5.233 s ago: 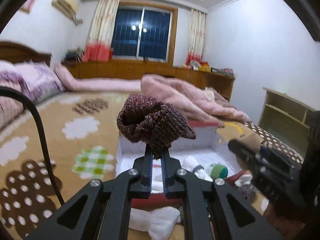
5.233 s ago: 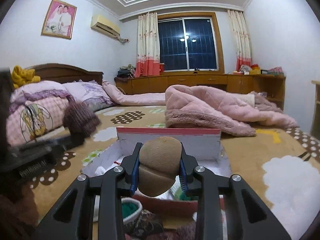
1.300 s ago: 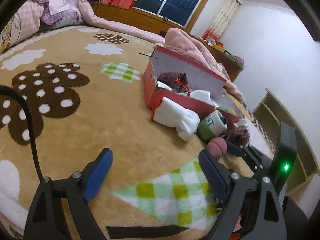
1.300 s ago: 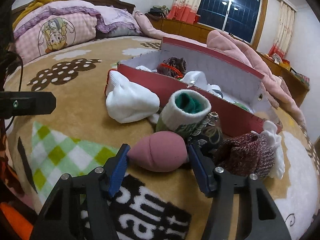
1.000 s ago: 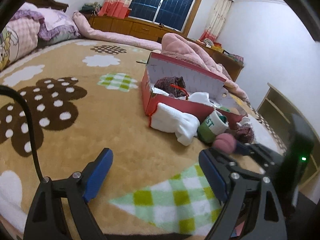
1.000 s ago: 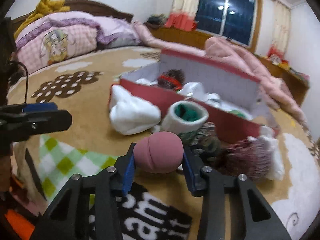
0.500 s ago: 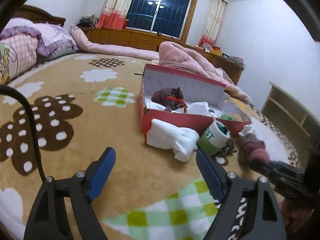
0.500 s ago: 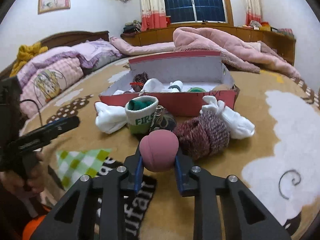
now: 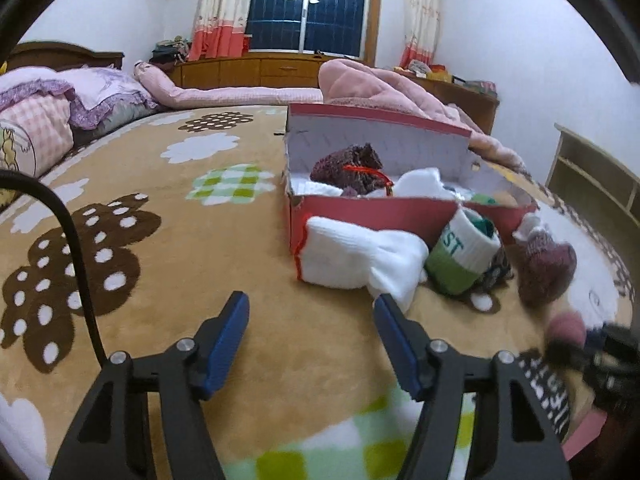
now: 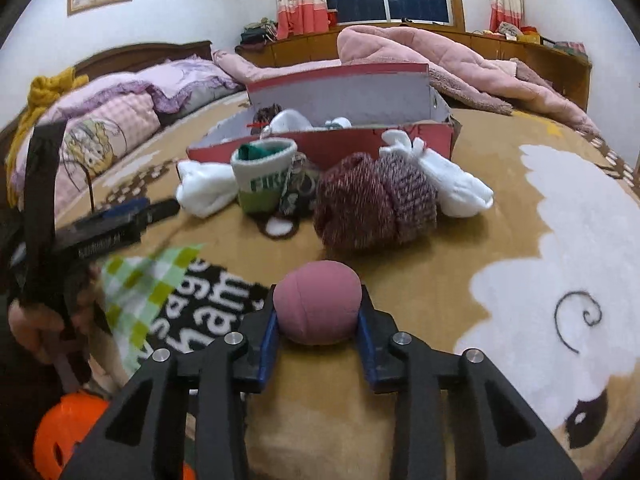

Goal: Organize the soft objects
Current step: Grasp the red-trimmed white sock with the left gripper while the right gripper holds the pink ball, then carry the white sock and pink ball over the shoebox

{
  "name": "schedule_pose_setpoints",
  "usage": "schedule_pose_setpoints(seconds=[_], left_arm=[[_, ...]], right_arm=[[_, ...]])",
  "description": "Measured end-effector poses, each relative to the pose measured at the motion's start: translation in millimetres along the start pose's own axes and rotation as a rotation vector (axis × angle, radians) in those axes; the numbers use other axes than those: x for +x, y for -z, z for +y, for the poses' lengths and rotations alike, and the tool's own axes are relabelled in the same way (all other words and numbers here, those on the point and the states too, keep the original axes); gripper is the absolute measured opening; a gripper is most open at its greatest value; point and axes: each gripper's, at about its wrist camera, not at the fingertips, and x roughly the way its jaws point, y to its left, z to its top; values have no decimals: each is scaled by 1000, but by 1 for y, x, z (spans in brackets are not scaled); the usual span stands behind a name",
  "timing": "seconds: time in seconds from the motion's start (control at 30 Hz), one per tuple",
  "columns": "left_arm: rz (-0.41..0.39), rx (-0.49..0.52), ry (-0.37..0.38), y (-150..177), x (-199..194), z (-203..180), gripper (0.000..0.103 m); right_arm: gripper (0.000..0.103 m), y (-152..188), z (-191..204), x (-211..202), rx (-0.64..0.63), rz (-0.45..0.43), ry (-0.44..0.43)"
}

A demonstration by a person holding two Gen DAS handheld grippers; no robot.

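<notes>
right wrist: pink ball (image 10: 318, 300) pinched in right tool (image 10: 318, 330).

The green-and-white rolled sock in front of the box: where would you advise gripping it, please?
Probably across the rolled sock at its white cuff, from above: it stands open end up, and the white sock and maroon knit crowd its sides.

Left tongs (image 9: 312, 320): black angular arms, blue pads, silver screws, black cable at nine o'clock. Right tongs (image 10: 318, 316): same.
</notes>
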Motion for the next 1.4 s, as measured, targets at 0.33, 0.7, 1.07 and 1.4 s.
schedule_pose_setpoints(seconds=[0.33,0.7,1.07,1.4], left_arm=[[4,-4,11,-21,23,-7,69],[33,12,122,-22,33,-27,48],[-2,56,62,-13,27,-38,15],[78,71,47,-10,32,-39,15]], right_arm=[[38,2,6,0,-37,11,42],[40,2,12,1,-71,11,64],[43,3,22,11,-130,37,120],[44,1,30,17,-176,31,155]])
